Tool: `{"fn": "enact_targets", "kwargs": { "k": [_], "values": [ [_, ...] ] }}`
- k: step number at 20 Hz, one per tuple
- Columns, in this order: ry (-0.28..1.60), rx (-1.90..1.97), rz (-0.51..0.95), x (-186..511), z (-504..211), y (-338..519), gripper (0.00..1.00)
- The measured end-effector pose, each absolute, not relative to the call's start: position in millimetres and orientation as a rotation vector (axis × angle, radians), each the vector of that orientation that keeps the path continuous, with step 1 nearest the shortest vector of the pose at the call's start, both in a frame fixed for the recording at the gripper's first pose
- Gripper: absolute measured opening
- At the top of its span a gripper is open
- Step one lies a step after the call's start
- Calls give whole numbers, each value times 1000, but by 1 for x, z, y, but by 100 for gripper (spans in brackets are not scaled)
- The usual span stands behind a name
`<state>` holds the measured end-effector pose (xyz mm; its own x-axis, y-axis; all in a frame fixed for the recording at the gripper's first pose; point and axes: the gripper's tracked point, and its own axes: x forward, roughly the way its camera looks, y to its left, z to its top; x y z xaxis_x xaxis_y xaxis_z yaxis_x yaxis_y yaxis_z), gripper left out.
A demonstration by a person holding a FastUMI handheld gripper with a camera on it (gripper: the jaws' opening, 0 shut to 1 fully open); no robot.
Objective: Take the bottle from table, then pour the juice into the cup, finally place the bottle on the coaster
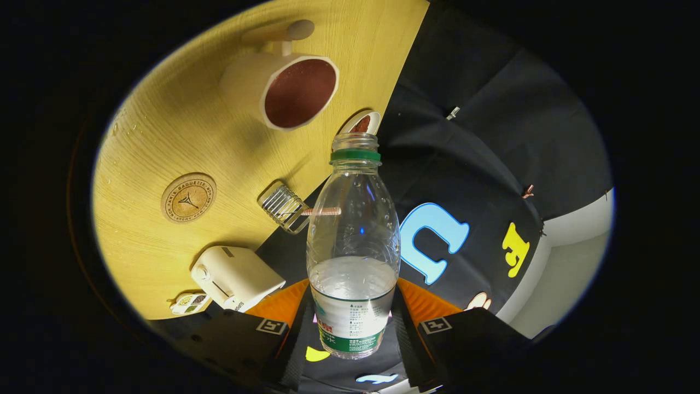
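While the bottle [353, 246] sits clamped between the two fingers [409, 334], one pressing each side of its lower body near the label, the whole scene looks rolled sideways in the gripper view. So yeah, the fingers are clenched on the bottle, no gap on either side that can be seen. It's a clear plastic bottle, cap off, green ring around the open neck, with a bit of clear liquid pooled down low by the label.

Beyond the fingers and off to the left is the yellow wooden worktop [164, 137]. The cup [281, 87], pale outside and dark reddish inside, sits well beyond the bottle's mouth with its opening facing the camera; its handle pokes out on the far side. Just past the bottle's neck, right at the worktop's edge, there's a smaller white-rimmed round thing [365, 123], too hidden to say what it is.

The round wooden coaster [188, 197] lies left of the bottle, well apart from it and bare. A small ribbed clear glass [283, 207] sits between the coaster and the bottle. Nearer the left finger there's a cream box-shaped gadget [235, 276] with a small packet [190, 302] just beside it.
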<state>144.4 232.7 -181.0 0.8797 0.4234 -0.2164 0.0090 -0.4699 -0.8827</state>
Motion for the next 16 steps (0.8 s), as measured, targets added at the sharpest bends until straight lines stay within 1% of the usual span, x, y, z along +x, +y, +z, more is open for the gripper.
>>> {"fn": "enact_targets", "kwargs": {
  "k": [3,5,8,10,16],
  "values": [
    [-280,-1962,512,145,-187,229,73],
    [-210,-1878,521,143,-196,223,73],
    [-54,-1677,536,138,-215,213,73],
    [18,-1540,540,134,-224,214,73],
    [141,-1223,560,106,-242,220,73]
  ]
}}
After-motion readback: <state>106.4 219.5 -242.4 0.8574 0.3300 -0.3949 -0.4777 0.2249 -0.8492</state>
